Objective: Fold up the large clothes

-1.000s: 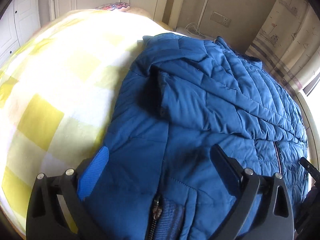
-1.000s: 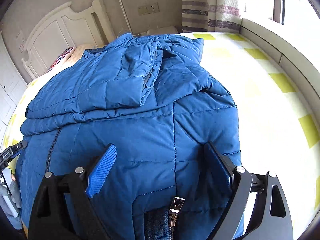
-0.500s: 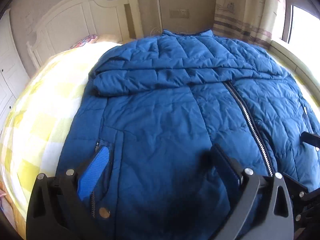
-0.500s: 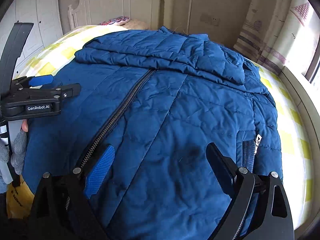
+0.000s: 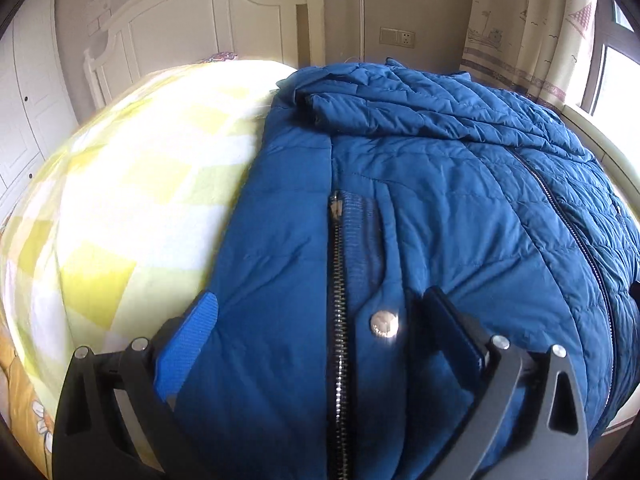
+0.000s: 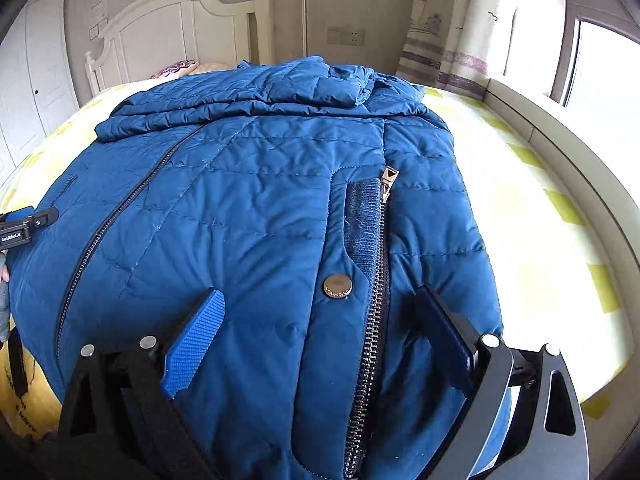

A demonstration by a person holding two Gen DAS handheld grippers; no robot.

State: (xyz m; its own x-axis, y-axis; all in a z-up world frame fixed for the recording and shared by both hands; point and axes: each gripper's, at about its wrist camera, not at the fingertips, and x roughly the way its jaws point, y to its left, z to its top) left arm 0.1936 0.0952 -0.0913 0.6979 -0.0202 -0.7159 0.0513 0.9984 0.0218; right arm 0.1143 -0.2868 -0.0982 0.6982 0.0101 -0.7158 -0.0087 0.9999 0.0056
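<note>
A large blue quilted jacket (image 5: pixel 440 208) lies flat on the bed, front up, sleeves folded across its upper part; it also fills the right wrist view (image 6: pixel 256 208). My left gripper (image 5: pixel 320 320) is open over the jacket's left hem, straddling a pocket zipper (image 5: pixel 338 300) and a metal snap (image 5: pixel 384 324). My right gripper (image 6: pixel 320 312) is open over the right hem, straddling a snap (image 6: pixel 337 286) and pocket zipper (image 6: pixel 376 320). The left gripper's tip (image 6: pixel 24 224) shows at the far left of the right wrist view.
The bed has a yellow-and-white checked cover (image 5: pixel 132 200), with bare cover left of the jacket and to its right (image 6: pixel 532 216). A white headboard (image 6: pixel 180 32) stands behind. Curtains (image 6: pixel 452 24) and a window ledge (image 6: pixel 560 148) run along the right.
Both grippers have shifted outward to the jacket's lower corners, each now over a pocket zipper and snap. Both stay open. The jacket lies as before.
</note>
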